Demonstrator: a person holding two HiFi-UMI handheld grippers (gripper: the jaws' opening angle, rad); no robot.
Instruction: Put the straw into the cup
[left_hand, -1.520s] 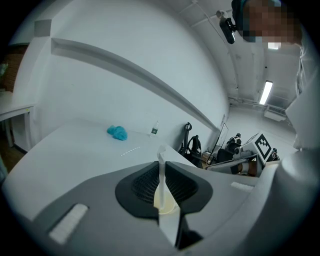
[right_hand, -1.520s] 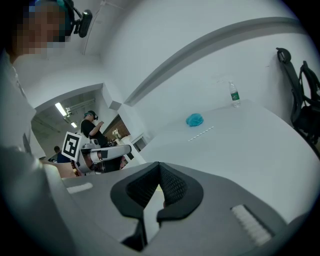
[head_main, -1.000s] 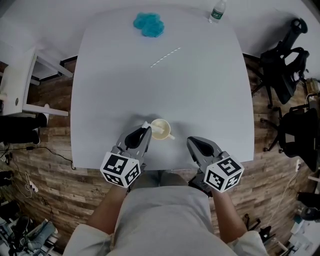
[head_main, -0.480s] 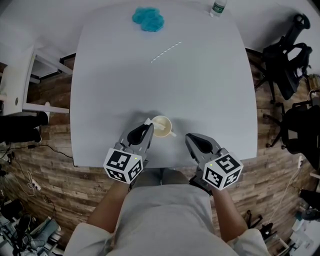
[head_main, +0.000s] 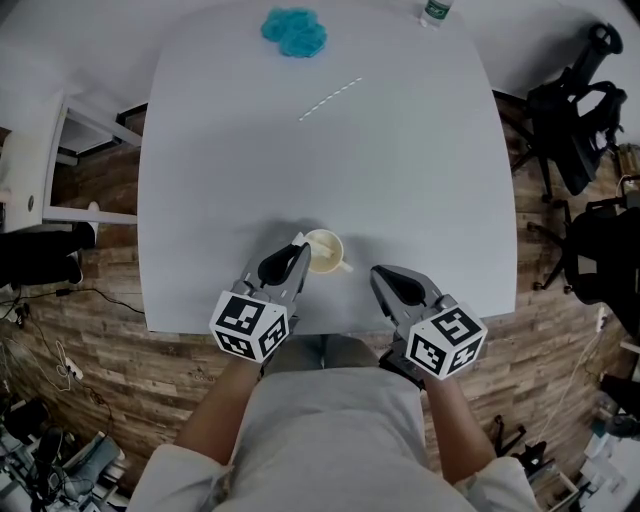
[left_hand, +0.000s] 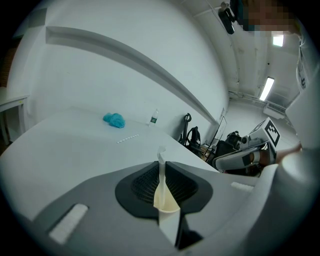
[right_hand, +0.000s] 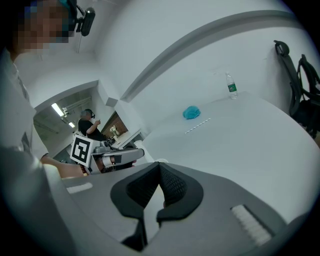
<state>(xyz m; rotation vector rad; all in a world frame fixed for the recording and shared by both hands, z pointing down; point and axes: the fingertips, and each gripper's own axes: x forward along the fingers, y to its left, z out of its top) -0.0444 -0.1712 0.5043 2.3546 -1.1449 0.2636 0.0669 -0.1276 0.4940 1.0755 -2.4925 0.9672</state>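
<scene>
A cream paper cup (head_main: 323, 251) stands near the white table's (head_main: 400, 180) front edge. My left gripper (head_main: 297, 252) is shut on its left rim. In the left gripper view the cup's wall (left_hand: 162, 192) is pinched between the dark pads. The white straw (head_main: 330, 99) lies loose on the far half of the table, and shows small in the left gripper view (left_hand: 127, 138) and the right gripper view (right_hand: 198, 125). My right gripper (head_main: 385, 279) rests to the right of the cup, apart from it. Its jaws (right_hand: 159, 167) meet at the tips with nothing between them.
A blue crumpled cloth (head_main: 295, 30) and a water bottle (head_main: 433, 12) sit at the table's far edge. Black office chairs (head_main: 575, 130) stand to the right of the table, and white furniture (head_main: 40, 170) to the left. The floor is wood.
My left gripper has sunk slightly with the cup in it. The right gripper, the straw and the cloth have stayed where they were.
</scene>
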